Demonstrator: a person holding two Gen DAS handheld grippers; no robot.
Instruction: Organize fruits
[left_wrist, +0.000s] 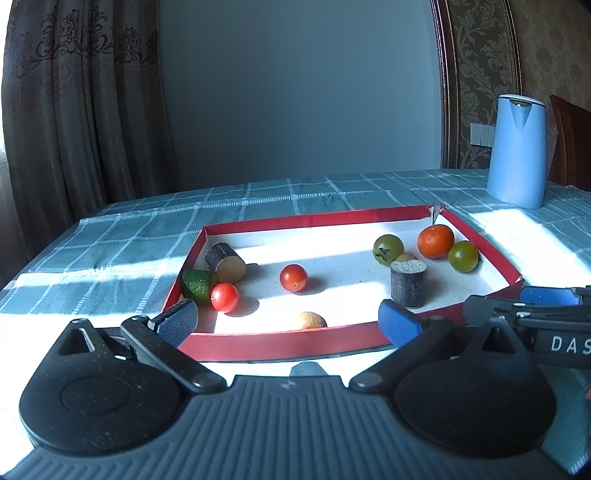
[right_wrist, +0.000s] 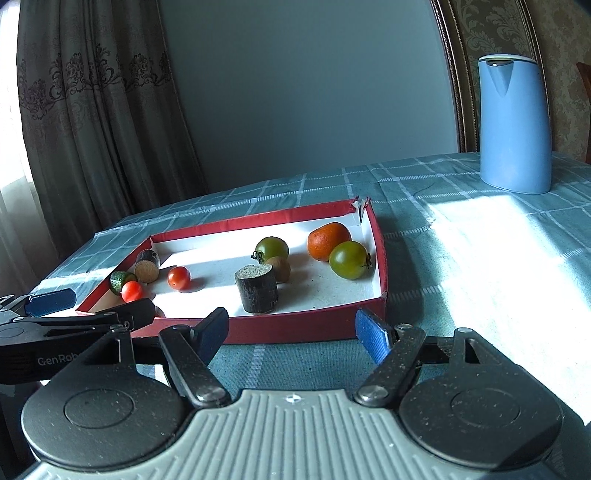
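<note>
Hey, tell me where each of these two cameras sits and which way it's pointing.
Left wrist: on the left gripper, looking forward and slightly down at the red tray; own open fingers show, right gripper at right edge.
Right wrist: on the right gripper, facing the tray's near right corner; own open fingers show, left gripper at left edge.
Shared: tray, fruit, blue jug, curtain.

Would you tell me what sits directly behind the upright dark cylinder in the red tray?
Behind the upright dark cylinder a small brown kiwi-like fruit peeks out, with a green tomato further back. The cylinder covers the brown fruit's lower left part, so whether they touch cannot be seen.
</note>
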